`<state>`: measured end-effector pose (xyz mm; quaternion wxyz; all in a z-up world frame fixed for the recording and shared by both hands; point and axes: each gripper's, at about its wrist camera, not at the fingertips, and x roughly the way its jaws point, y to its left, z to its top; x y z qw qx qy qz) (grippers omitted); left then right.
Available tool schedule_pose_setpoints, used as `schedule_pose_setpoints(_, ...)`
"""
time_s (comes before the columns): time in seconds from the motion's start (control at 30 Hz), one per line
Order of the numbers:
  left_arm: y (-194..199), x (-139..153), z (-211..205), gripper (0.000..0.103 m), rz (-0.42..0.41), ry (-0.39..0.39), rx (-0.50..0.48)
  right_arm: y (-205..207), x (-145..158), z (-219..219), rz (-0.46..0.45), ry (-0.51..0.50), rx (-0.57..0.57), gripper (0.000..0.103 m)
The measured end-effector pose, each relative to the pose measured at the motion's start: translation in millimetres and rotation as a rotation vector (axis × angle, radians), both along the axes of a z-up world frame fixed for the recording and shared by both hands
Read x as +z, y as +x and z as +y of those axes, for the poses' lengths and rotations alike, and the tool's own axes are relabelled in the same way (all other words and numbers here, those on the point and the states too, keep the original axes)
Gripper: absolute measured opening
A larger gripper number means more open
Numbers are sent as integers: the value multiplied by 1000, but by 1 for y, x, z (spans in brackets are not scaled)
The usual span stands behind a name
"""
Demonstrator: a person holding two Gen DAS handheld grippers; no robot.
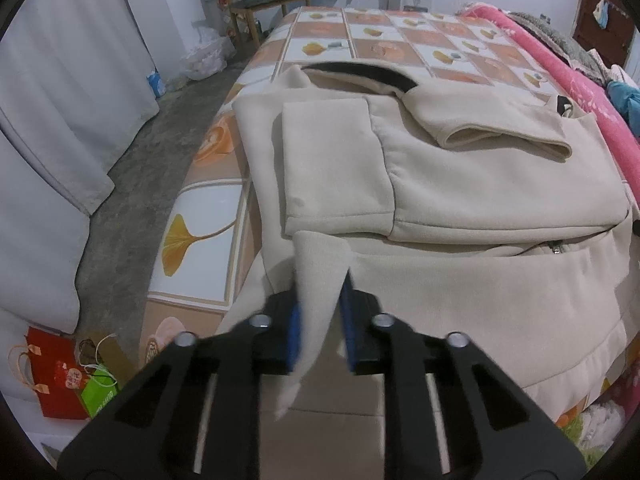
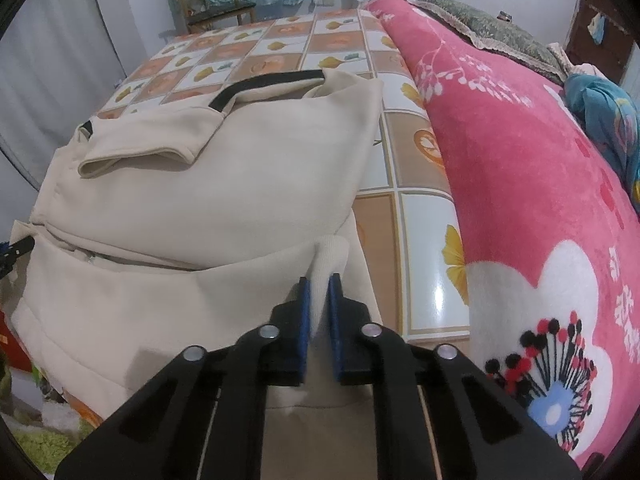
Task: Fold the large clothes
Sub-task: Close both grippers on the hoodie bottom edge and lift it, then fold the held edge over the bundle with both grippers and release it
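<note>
Garment: cream fleece zip jacket (image 1: 480, 184), sleeves folded in, on the tile-patterned surface (image 1: 208, 216).
Left claw (image 1: 320, 300): clamped on the jacket's hem corner.
Right claw (image 2: 318, 300): clamped on the other hem corner.

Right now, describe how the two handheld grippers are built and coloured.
The left gripper and right gripper match: black angular frames with cut-out slots, four round silver pivot bolts, and two straight fingers lined with blue pads. No cables, markings, hands or sleeves show.

Both wrist cameras look steeply down, close over the garment (image 1: 460, 184) (image 2: 224, 184) on the bed (image 1: 208, 216) (image 2: 424, 216); both views share it.
</note>
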<state>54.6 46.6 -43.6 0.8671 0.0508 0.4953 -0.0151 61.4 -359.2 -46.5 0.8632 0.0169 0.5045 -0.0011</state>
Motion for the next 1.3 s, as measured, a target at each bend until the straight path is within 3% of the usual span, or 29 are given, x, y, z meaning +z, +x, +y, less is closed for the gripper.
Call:
schedule_pose_setpoints(0.13, -24, 19, 4, 5, -98, -30, -33, -19, 20, 4, -57, -19, 4, 6)
schedule_pose_setpoints(0.27, -73, 49, 17, 5, -237, -87, -82, -55, 47, 2, -126, 10, -10, 6)
schedule_pose_setpoints(0.43, -111, 87, 30, 5, -357, -147, -65, -87, 83, 4, -233, 37, -14, 6)
schedule_pose_setpoints(0.67, -89, 138, 27, 5, -488, -218, -121, -59, 130, 4, -383, 67, 20, 6)
schedule_pose_setpoints(0.77, -49, 156, 28, 5, -523, -222, -137, -29, 147, -3, -443, 80, 36, 6)
schedule_pose_setpoints(0.87, -4, 158, 29, 5, -508, -227, -121, 10, 156, -8, -473, 61, 49, 6)
schedule_pose_setpoints(1.0, 83, 131, 35, 5, -391, -268, -83, 81, 138, -20, -444, 99, 53, 6)
schedule_pose_setpoints(1.07, 128, 101, 36, 6, -283, -300, -61, 116, 115, -24, -404, 109, 43, 6)
schedule_pose_setpoints(1.17, 172, 45, 37, 18, -124, -311, 2, 161, 60, -26, -284, 107, -5, 7)
schedule_pose_setpoints(1.23, 185, 16, 39, 22, -69, -233, 59, 181, 18, -27, -166, 70, -57, 11)
schedule_pose_setpoints(1.3, 185, 8, 49, 33, -74, -242, 82, 185, 3, -31, -131, 79, -76, 19)
